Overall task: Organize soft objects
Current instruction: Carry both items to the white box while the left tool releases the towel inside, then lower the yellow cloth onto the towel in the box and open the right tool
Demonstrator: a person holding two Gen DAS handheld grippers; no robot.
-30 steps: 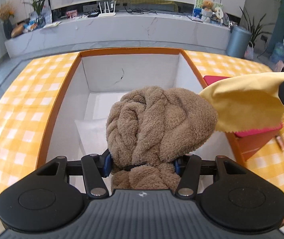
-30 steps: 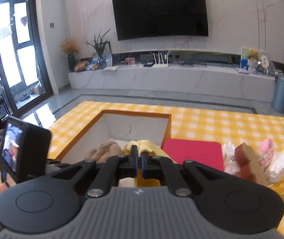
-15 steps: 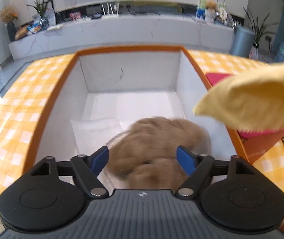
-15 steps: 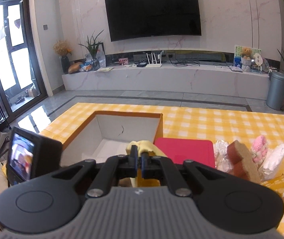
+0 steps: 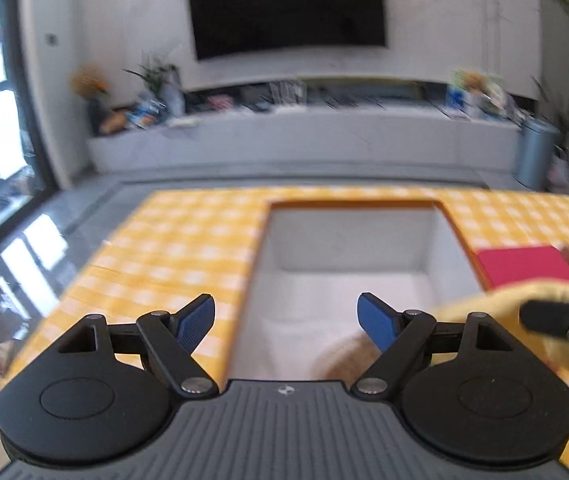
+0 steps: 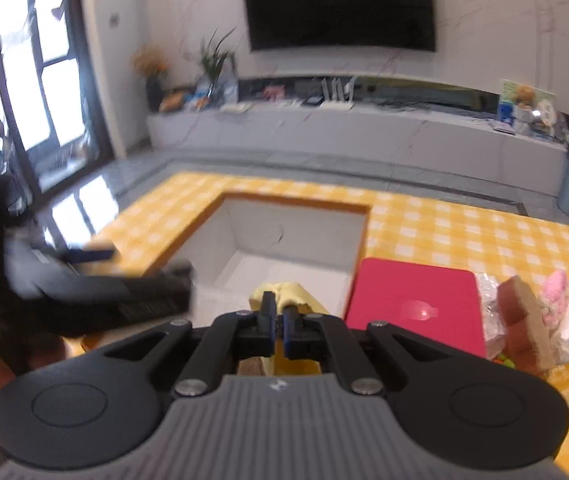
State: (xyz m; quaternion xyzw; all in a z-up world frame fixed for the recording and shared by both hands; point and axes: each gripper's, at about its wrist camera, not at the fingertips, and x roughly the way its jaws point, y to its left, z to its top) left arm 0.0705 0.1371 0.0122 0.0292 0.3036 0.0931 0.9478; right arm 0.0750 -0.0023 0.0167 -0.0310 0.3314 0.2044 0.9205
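Fingers of the left claw (image 5: 286,322) stand wide apart with nothing between them; the jaws have just been opening, and the brown plush thing (image 5: 344,358) they let go now lies below and slightly right of them on the floor of the white box (image 5: 348,236). That wide spread is likely there so the fluffy pile cannot catch on the blue pads (image 5: 196,322) as the claw clears the box. Only a blurred tan edge of the plush shows; its shape cannot be made out.

Right claw (image 6: 278,322) is pinched together on a yellow cloth (image 6: 284,294), which bunches up just ahead of its tips and hangs below them over the near edge of the box. Held there, it looks ready to go in beside the plush. The cloth is thin, limp and pale yellow. A red lid (image 6: 412,300) lies just right of this claw, with a sponge (image 6: 524,316) and a pink fluffy item (image 6: 556,292) farther right on the checked tablecloth (image 6: 484,232).
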